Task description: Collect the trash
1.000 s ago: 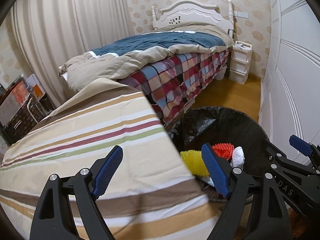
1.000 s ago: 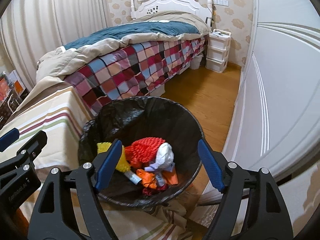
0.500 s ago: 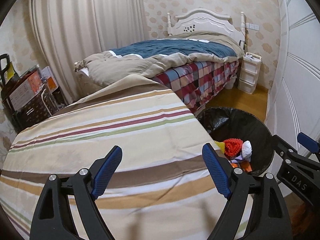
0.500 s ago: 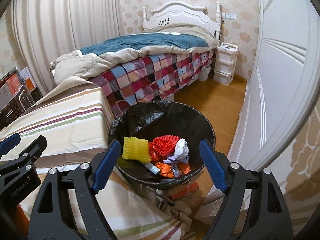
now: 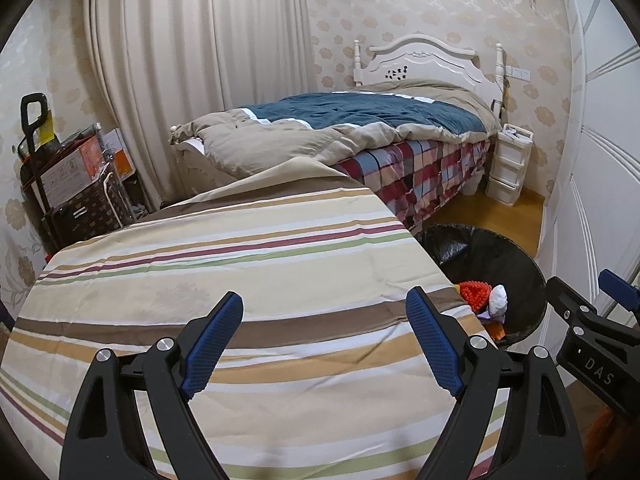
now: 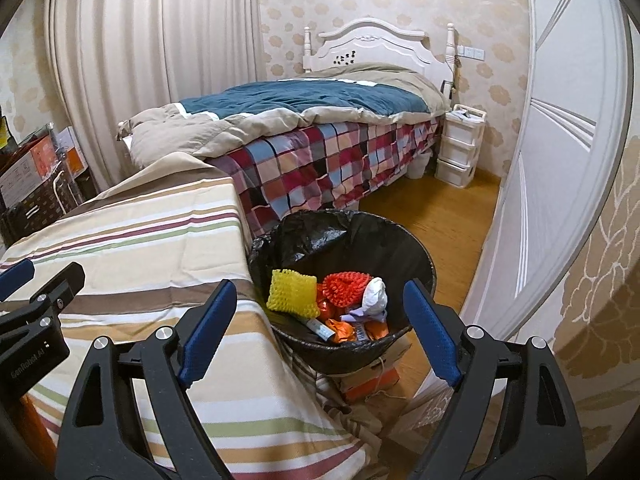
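Two hand-held grippers point(image 5: 324, 340) point(image 6: 320, 336) gape empty; one bin point(image 6: 420, 256).

Both grippers pulled back and up from trash bin point(image 6: 340, 236); right gripper point(image 6: 318, 330) jaws opened wider, nothing between them; more striped cloth point(image 5: 224, 264) in view.

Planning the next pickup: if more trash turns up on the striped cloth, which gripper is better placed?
Left, probably. The left gripper hangs open over the striped cloth; the right gripper points at the bin, off the cloth's edge.
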`<state>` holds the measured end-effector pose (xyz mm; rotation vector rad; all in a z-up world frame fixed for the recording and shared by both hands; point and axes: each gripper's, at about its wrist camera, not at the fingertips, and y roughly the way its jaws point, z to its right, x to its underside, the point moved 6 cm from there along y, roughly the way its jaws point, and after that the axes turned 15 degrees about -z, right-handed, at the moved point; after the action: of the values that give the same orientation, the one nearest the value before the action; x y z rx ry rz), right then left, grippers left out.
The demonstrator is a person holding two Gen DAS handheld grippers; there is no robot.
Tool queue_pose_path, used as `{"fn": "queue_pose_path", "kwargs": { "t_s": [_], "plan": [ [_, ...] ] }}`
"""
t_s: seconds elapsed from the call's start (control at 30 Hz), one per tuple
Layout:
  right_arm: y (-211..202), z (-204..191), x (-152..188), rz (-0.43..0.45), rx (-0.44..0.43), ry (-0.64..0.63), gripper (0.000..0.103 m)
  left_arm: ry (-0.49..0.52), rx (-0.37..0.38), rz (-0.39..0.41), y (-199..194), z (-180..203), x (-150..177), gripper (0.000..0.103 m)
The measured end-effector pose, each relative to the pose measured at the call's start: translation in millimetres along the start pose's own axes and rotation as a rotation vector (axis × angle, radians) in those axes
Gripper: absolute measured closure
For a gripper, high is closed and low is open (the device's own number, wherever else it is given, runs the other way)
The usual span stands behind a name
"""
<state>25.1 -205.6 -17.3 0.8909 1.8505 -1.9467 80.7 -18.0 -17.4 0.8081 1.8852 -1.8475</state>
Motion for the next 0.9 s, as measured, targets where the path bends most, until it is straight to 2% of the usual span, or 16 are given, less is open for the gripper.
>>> {"fn": "queue_pose_path", "kwargs": {
  "t_s": [0.9],
  "plan": [
    [-5.2,-4.4,1.3,0.011,0.005,-0.013,0.02,-0.015,0.0,0.004,-4.6,-8.2,2.2,0.02]
  ]
}}
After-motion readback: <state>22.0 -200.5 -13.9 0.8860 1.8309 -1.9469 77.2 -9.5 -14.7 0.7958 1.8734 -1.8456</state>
